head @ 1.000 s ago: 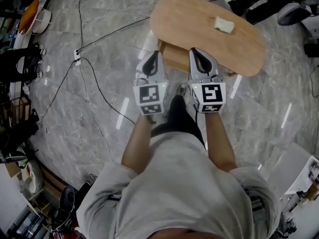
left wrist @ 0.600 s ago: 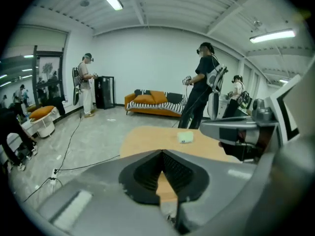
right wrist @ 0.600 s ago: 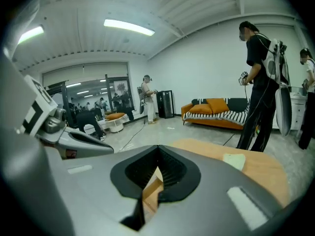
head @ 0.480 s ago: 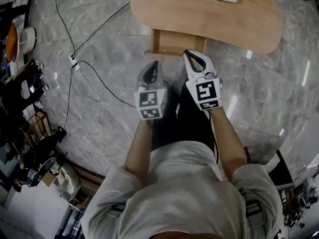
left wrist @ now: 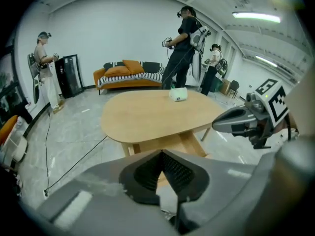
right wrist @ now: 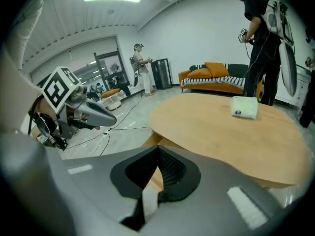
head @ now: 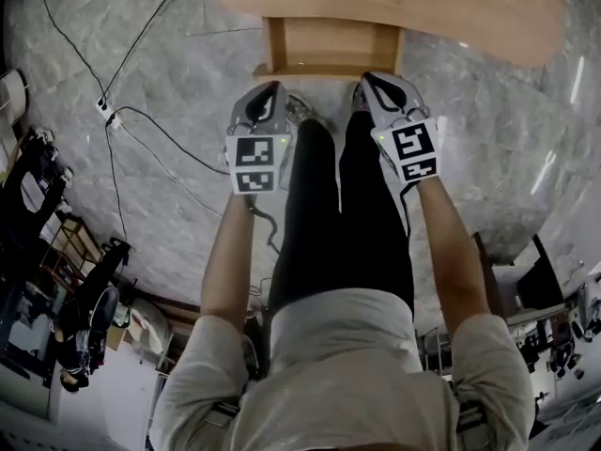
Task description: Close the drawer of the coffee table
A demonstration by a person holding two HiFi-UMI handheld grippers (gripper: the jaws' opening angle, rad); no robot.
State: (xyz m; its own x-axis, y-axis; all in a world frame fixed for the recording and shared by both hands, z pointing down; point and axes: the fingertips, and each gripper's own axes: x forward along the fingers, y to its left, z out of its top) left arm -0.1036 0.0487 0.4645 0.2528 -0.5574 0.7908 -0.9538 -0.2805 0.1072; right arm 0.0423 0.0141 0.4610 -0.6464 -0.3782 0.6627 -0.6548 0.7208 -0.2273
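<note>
The open light wooden drawer (head: 329, 50) juts from the oval wooden coffee table (head: 394, 3). The left gripper (head: 274, 88) and right gripper (head: 367, 81), jaws pressed together and empty, hover near its front edge. Black cables (head: 141, 111) lie on the floor to the left.

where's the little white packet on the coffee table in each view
Head view: not in it; the table top is cut off by the upper edge.
Left gripper view: the white packet lies on the table top, just above centre.
Right gripper view: the white packet lies at right, on the table top.
Shared landmark: the oval wooden table top.
</note>
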